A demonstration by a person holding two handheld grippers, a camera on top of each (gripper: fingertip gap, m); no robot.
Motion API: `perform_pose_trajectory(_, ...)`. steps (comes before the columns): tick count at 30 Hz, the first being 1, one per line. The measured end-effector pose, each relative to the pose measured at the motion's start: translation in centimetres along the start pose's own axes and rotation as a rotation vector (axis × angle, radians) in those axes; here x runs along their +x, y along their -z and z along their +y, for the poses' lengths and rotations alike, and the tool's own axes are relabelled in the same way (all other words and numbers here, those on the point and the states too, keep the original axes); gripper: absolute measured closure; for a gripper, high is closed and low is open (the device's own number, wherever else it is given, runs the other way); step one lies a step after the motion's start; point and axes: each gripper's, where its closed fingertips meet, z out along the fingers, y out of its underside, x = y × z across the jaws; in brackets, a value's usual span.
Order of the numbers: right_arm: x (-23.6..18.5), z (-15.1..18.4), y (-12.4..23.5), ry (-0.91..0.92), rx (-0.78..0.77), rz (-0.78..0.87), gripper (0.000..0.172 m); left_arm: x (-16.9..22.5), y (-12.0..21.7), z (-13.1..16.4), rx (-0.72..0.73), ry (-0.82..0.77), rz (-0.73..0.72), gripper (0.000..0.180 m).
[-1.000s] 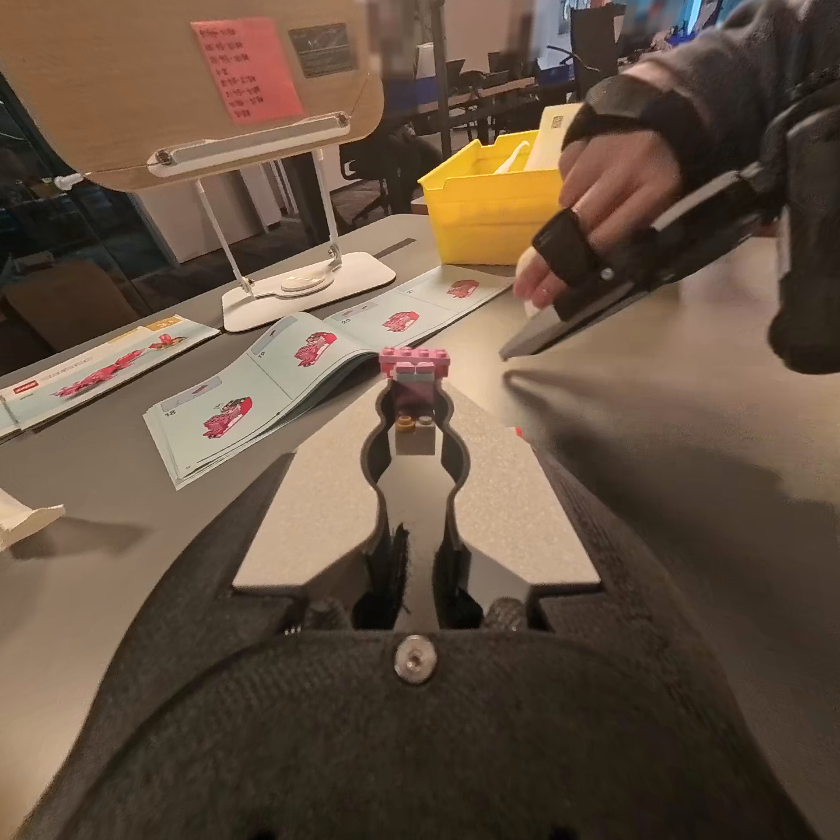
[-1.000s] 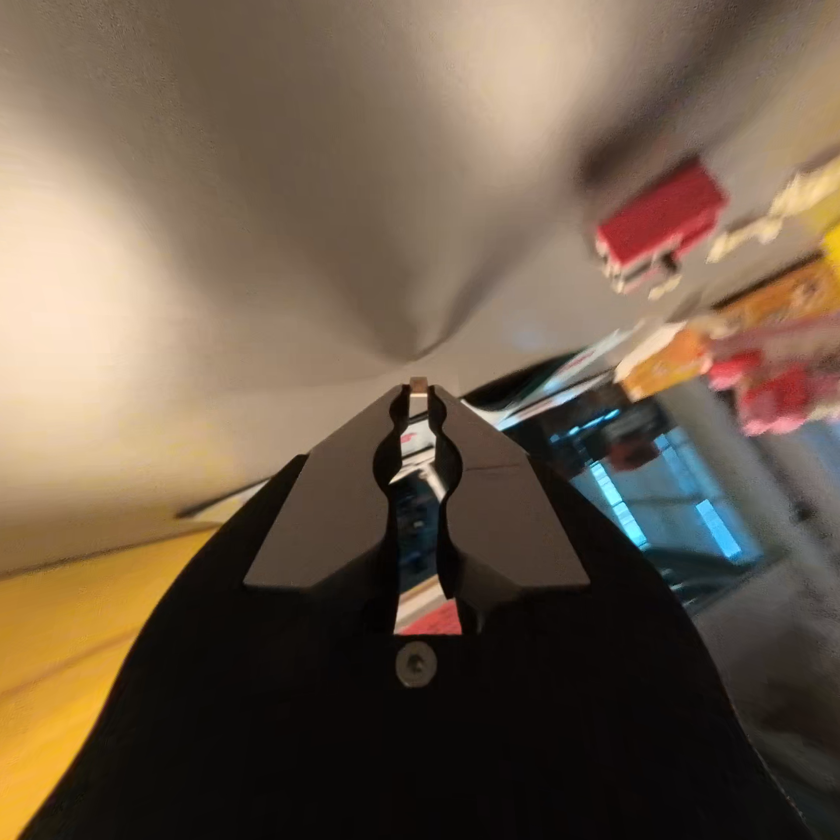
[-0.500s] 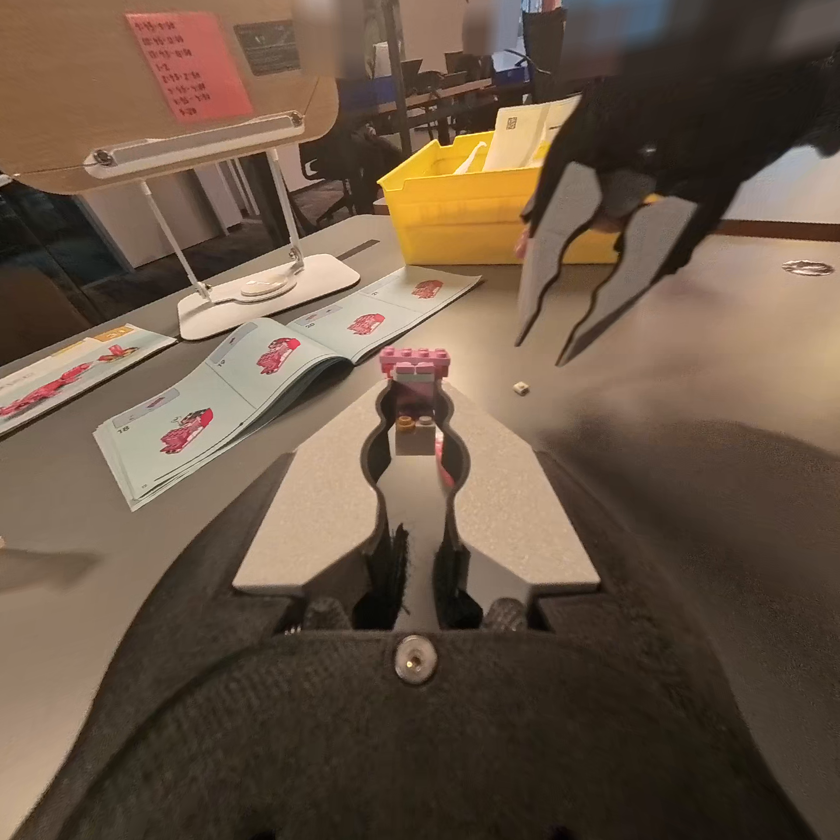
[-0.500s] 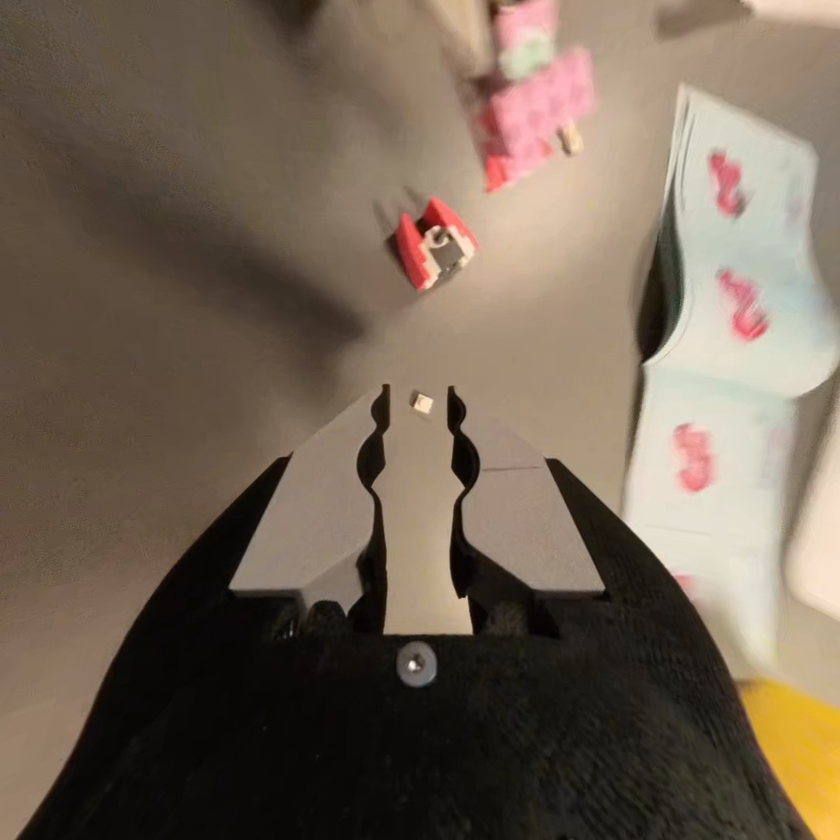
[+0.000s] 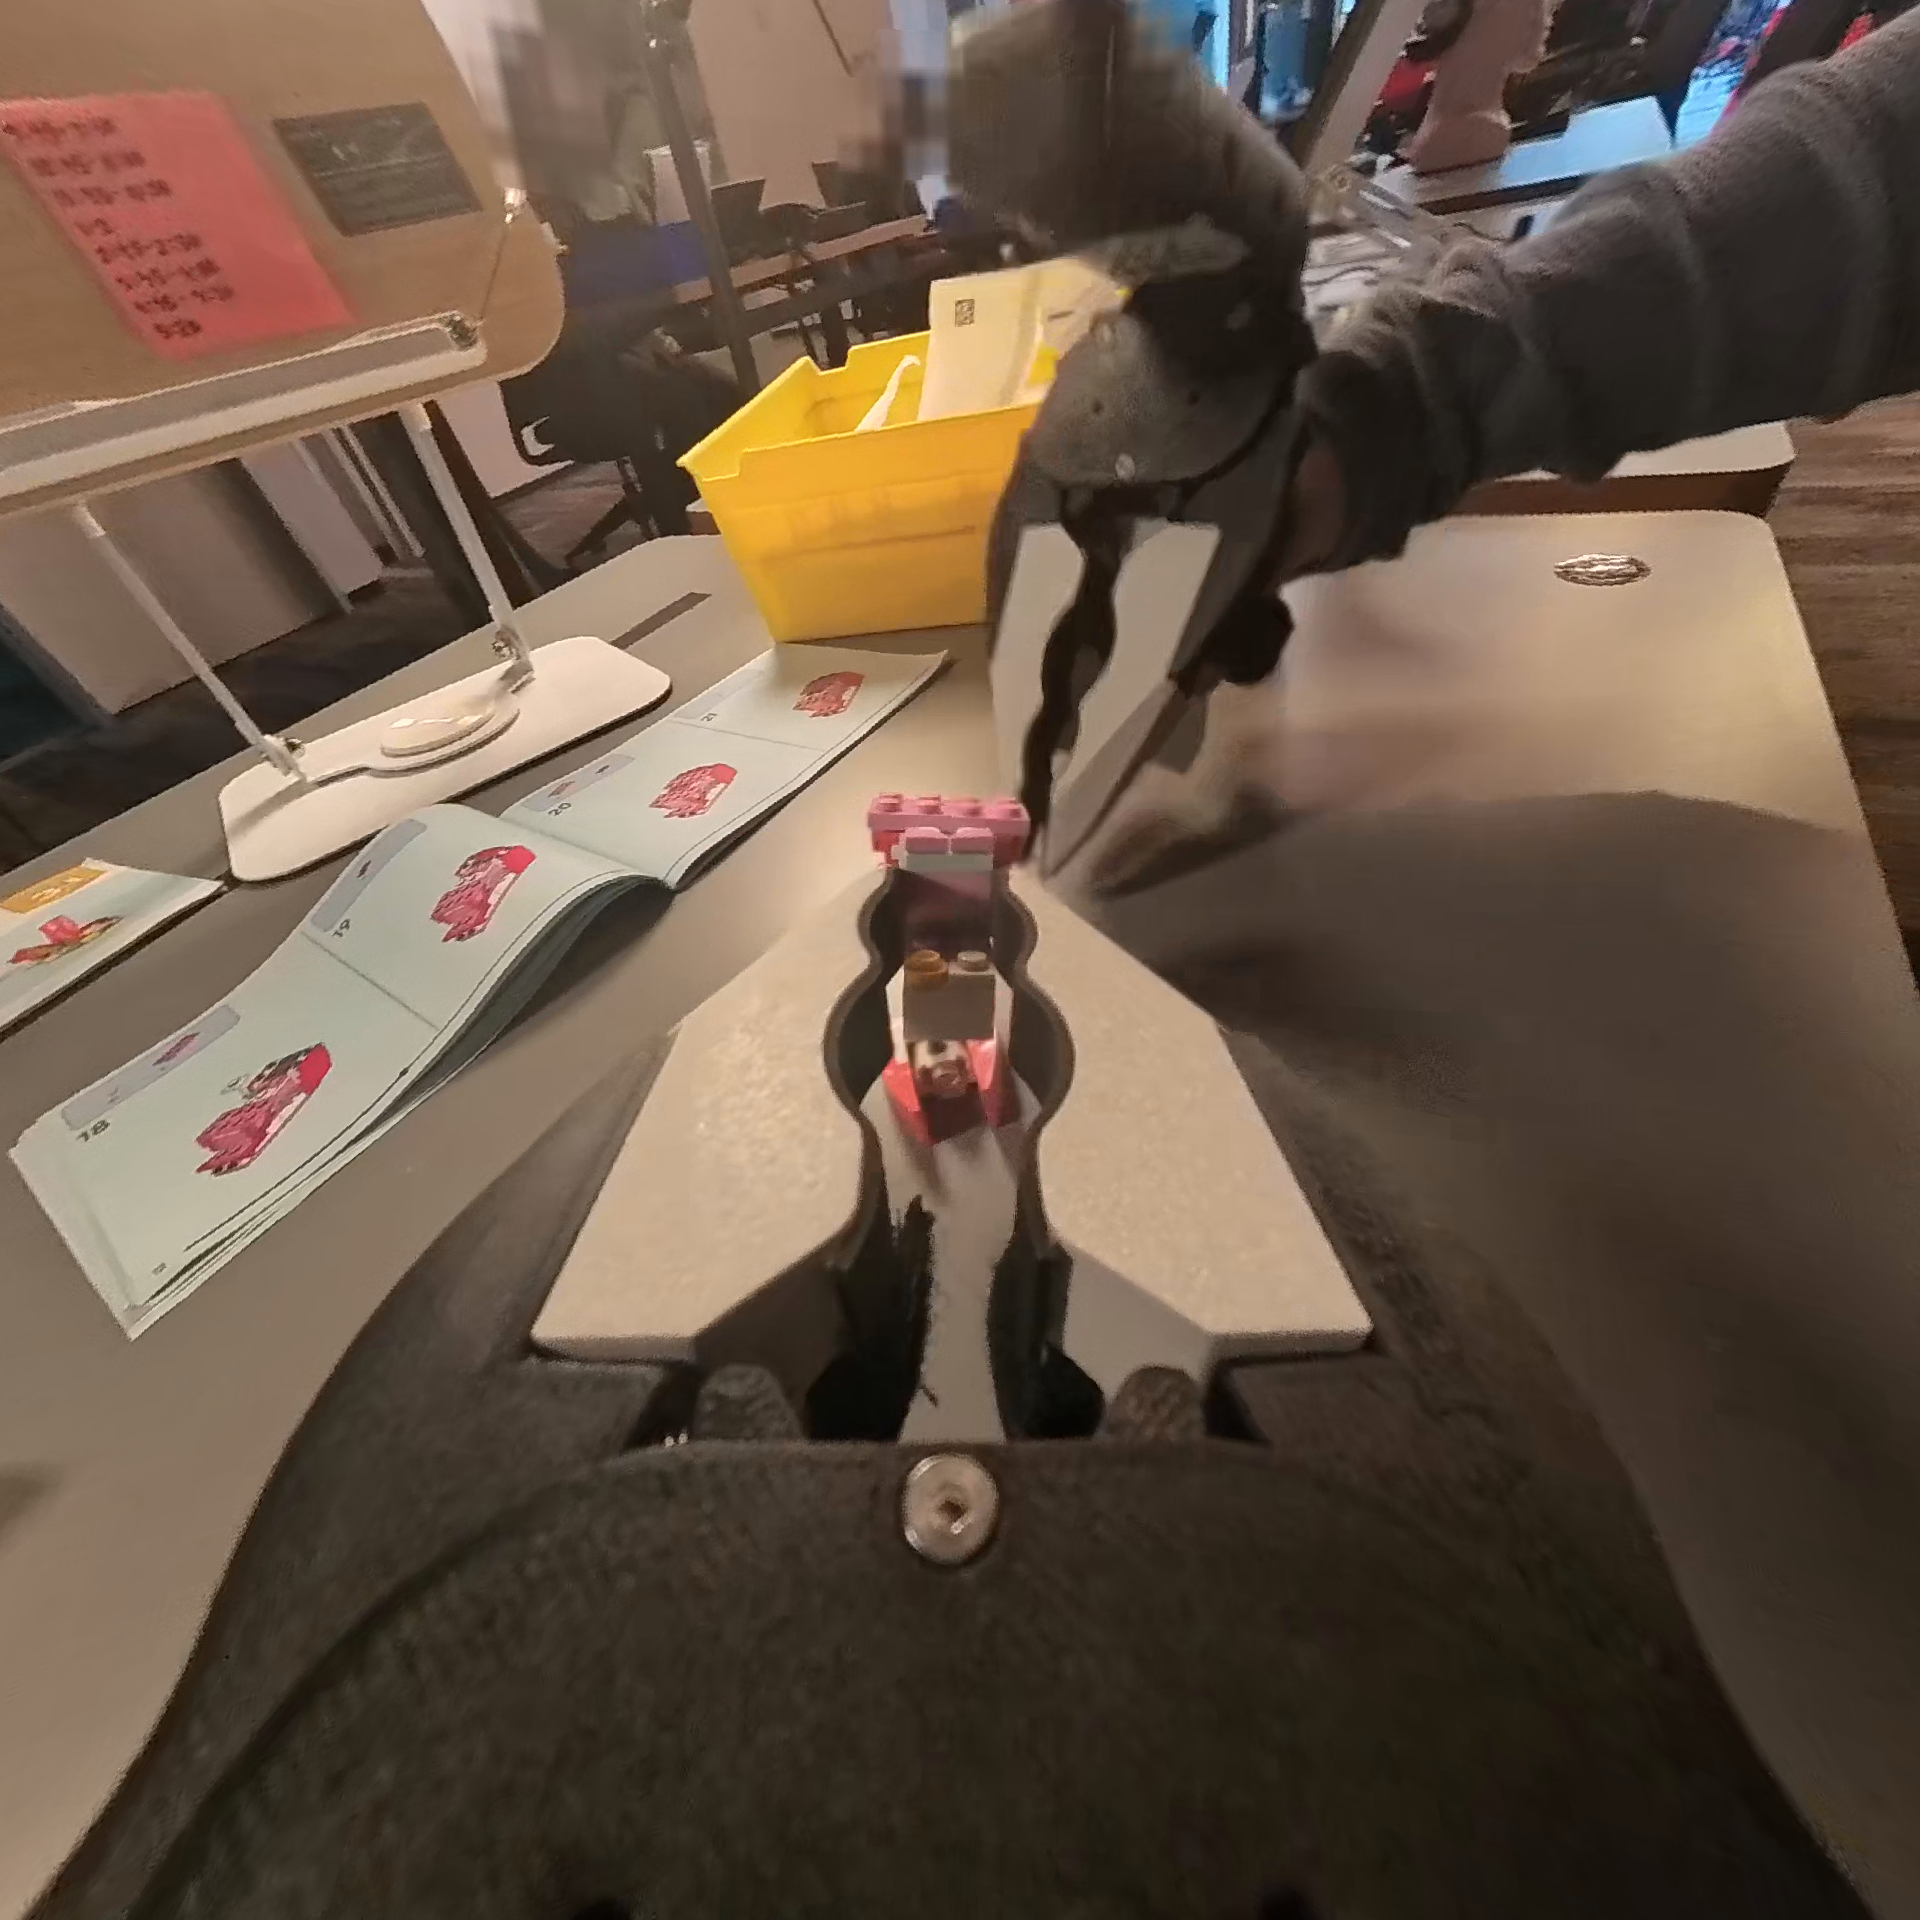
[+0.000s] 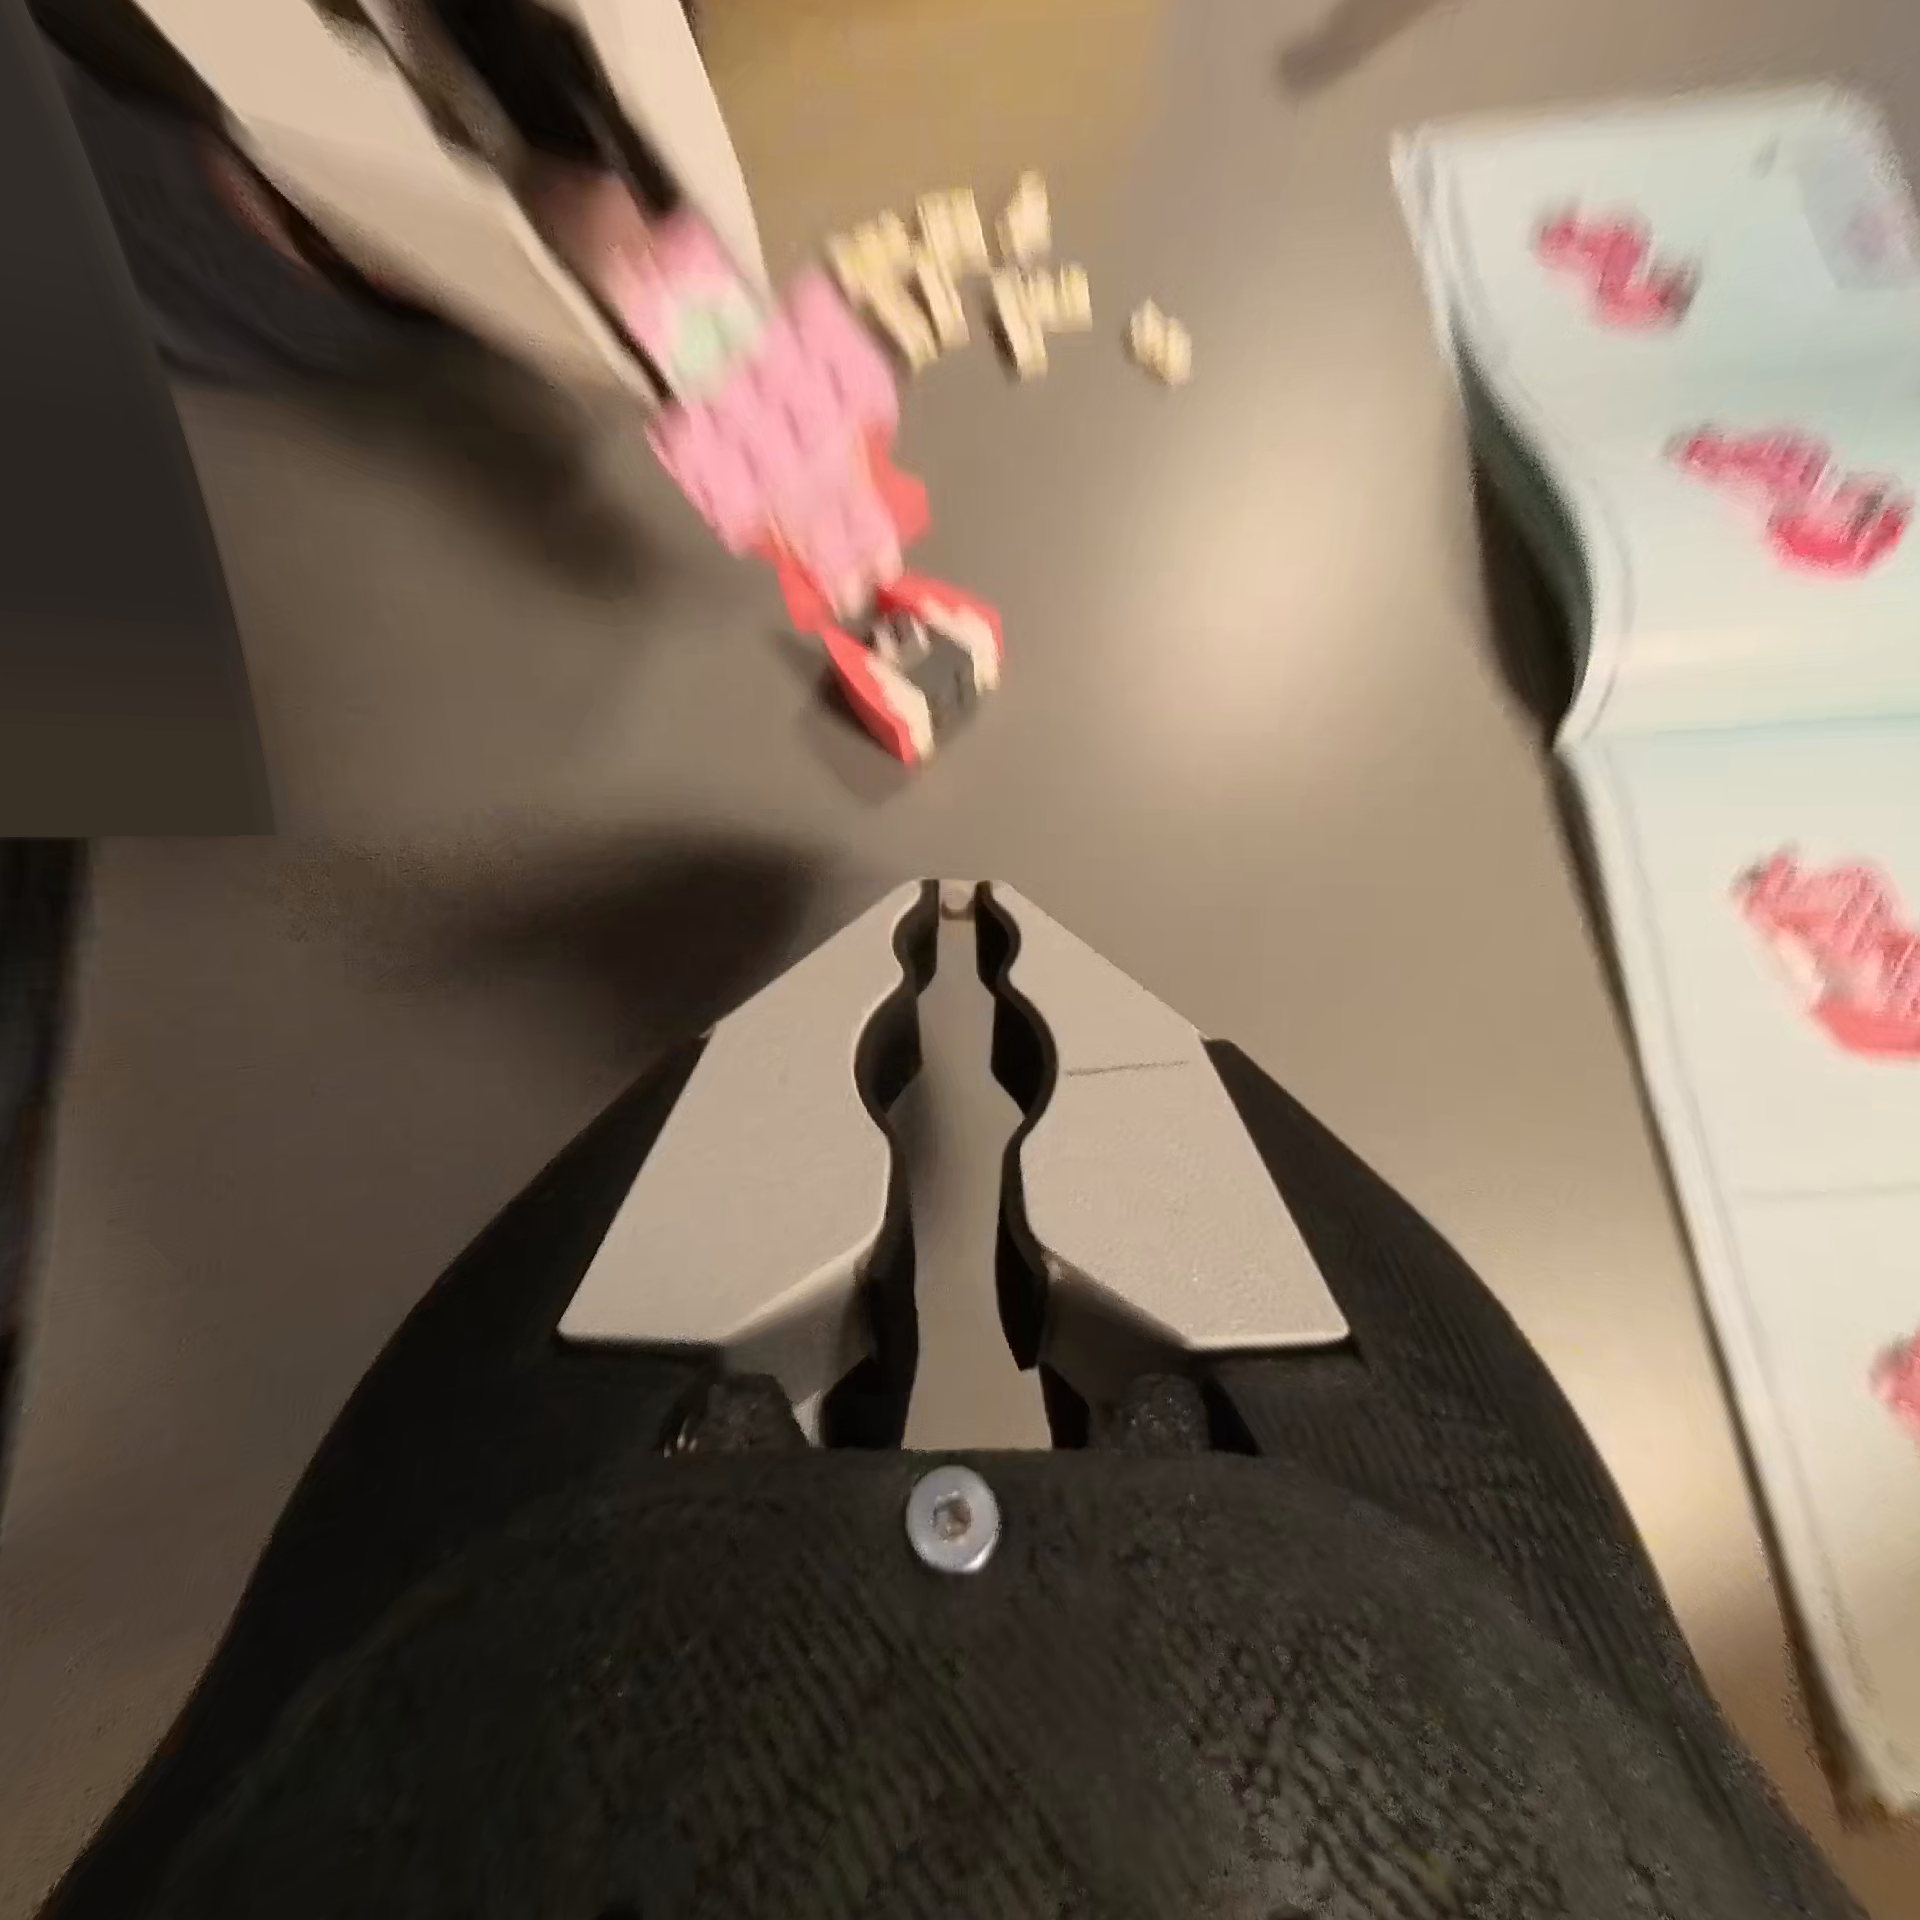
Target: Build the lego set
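The right gripper [image 5: 1049, 862], wide open above the table half a second ago, now points down at lower centre-right, tips nearly together on a tiny pale piece [image 6: 953, 902]. A red wedge-shaped block [image 5: 940, 1086] now shows between the left gripper's fingers.

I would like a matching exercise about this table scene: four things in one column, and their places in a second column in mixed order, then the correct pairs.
Things:
1. pink brick model
2. yellow bin
3. open instruction booklet
4. small pale stud piece

Places:
A. at the far edge of the table, with white papers standing in it
B. between the tips of the right gripper
C. clamped between the fingers of the left gripper
D. lying flat on the table, left of the left gripper

Pairs: 1-C, 2-A, 3-D, 4-B
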Motion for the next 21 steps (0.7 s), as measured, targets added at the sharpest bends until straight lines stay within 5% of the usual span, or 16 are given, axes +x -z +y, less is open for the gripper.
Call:
perform_pose_trajectory(3, -2.5, -5.8, 2.5, 0.099, 0.211, -0.121, 0.167, 1.1, 0.1, -0.7, 0.049, 0.014, 0.075, 0.165)
perform_pose_trajectory(6, -5.0, -8.0, 3.2, 0.262, 0.208, -0.184, 0.167, 2.6, 0.4, -1.6, 0.109, 0.032, 0.178, 0.165)
perform_pose_trajectory(21, -7.2, -8.1, 2.0, 0.480, 0.022, -0.203, 0.167, 3.4, 0.6, -2.2, 0.152, 0.044, 0.234, 0.165)
